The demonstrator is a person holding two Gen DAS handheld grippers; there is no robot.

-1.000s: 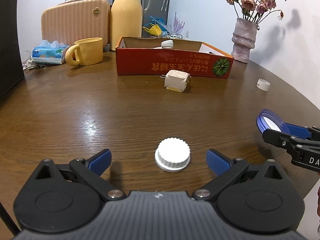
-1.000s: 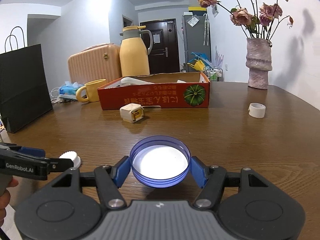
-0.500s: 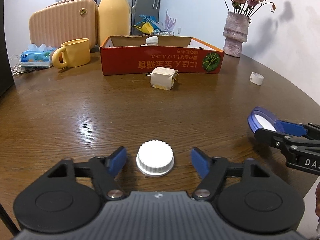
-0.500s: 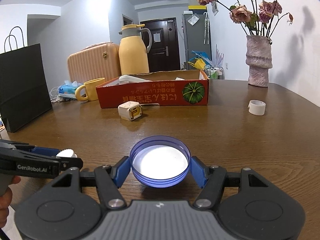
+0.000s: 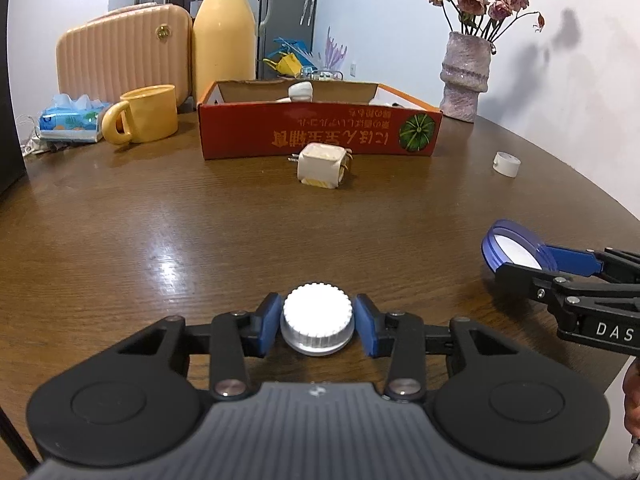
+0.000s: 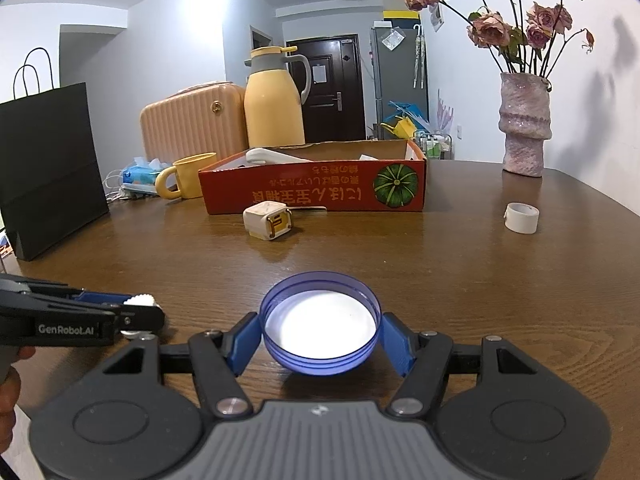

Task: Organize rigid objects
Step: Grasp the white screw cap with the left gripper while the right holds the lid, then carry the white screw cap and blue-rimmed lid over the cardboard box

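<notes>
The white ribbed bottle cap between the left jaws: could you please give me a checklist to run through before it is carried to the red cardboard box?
1. Left gripper shut on the white ribbed bottle cap: ok; its jaws have just been closing.
2. Cap centred between the jaws: ok.
3. Right gripper holding the blue round lid: ok.
4. Red cardboard box open-topped: ok.
5. Free room inside box: cannot tell.
6. White charger cube before the box, in the path: not ok.

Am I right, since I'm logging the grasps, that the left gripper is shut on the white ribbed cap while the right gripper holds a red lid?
Not quite: the lid in the right gripper is blue, not red, as the right wrist view shows. The rest stands: the left gripper is shut on the white ribbed cap.
</notes>
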